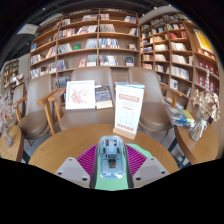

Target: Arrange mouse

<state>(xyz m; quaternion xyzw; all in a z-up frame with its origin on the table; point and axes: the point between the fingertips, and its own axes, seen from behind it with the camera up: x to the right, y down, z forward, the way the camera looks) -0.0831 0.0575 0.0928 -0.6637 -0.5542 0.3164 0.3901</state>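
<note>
Bookshop/library: bookshelves (85, 45), round table (62, 146)

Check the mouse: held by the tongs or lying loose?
Held. The mouse sits between the tongs, both pink pads touching its sides, lifted above the round wooden table.

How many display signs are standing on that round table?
3: a white sign and a darker sign stand side by side at the far edge, and a taller orange-and-white sign stands nearer the hand-held gripper.
</note>
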